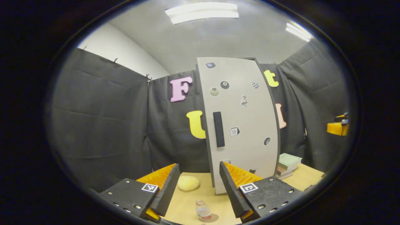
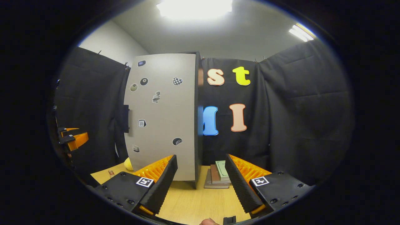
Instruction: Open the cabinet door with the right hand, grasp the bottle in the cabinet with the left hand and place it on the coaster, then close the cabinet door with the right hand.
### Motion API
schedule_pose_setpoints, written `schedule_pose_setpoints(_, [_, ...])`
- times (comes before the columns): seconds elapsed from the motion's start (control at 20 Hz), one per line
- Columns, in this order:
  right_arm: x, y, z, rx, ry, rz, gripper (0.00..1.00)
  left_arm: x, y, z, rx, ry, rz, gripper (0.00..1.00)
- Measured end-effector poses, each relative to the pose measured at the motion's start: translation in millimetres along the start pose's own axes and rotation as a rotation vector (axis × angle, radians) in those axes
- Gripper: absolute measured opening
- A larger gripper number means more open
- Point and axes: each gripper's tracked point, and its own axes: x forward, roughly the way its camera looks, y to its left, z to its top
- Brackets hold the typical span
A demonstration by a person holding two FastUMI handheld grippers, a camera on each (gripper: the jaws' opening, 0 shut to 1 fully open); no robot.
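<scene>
Wooden table (image 1: 187, 203): bottle (image 1: 203, 211) on coaster (image 1: 212, 217), coaster edge cut off.

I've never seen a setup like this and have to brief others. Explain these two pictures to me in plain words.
There is no robot here: a person holds a two-finger gripper in each hand, each carrying its own fisheye camera. One picture looks along the left gripper, the other along the right gripper; both jaws stand open, holding nothing. Ahead is a grey cabinet door, looking shut. On the wooden table are a small bottle on a coaster, a yellow lump and stacked books.
</scene>
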Motion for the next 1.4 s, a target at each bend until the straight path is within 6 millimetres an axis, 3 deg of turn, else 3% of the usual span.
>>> schedule_pose_setpoints(0.55, [-12.8, 0.3, -4.9, 0.022, -0.015, -0.078, 0.98, -0.3, 28.2, -8.6, -0.029, 0.008, 0.006, 0.77])
schedule_pose_setpoints(1.4, [-4.1, 14.3, 22.3, -0.013, -0.076, -0.101, 0.97, 10.1, 44.7, 0.5, -0.034, -0.025, 0.021, 0.79])
